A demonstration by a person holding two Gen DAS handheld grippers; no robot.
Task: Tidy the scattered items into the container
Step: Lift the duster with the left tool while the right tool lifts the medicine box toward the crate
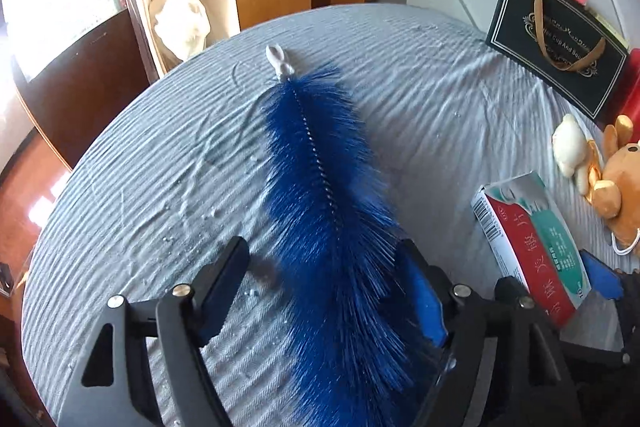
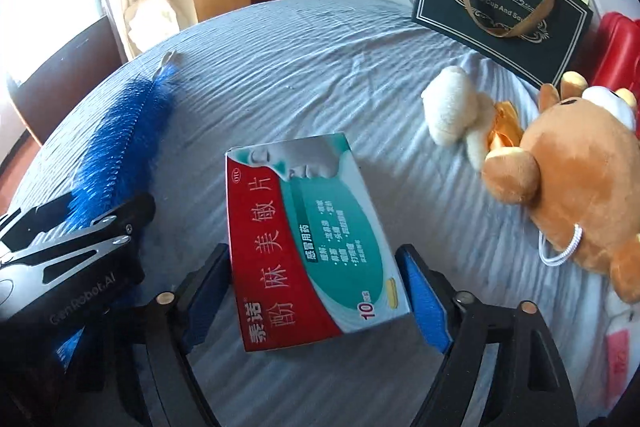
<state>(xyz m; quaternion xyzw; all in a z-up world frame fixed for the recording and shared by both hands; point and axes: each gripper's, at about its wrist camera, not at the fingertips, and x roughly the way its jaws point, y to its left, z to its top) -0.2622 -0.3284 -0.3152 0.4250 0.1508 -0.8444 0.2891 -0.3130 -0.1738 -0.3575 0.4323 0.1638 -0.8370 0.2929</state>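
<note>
Centrally, one blue bottle brush point(image 1: 328, 195) lies between the wide-open left hand-held gripper point(image 1: 320, 291); the right hand-held gripper point(image 2: 316, 291) straddles one medicine box point(image 2: 308, 247), unclamped; two plush toys point(image 2: 560, 179) at right.

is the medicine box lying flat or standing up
Lying flat. In the right wrist view the medicine box rests on its broad face on the grey cloth, printed side up, between the open right gripper fingers.
</note>
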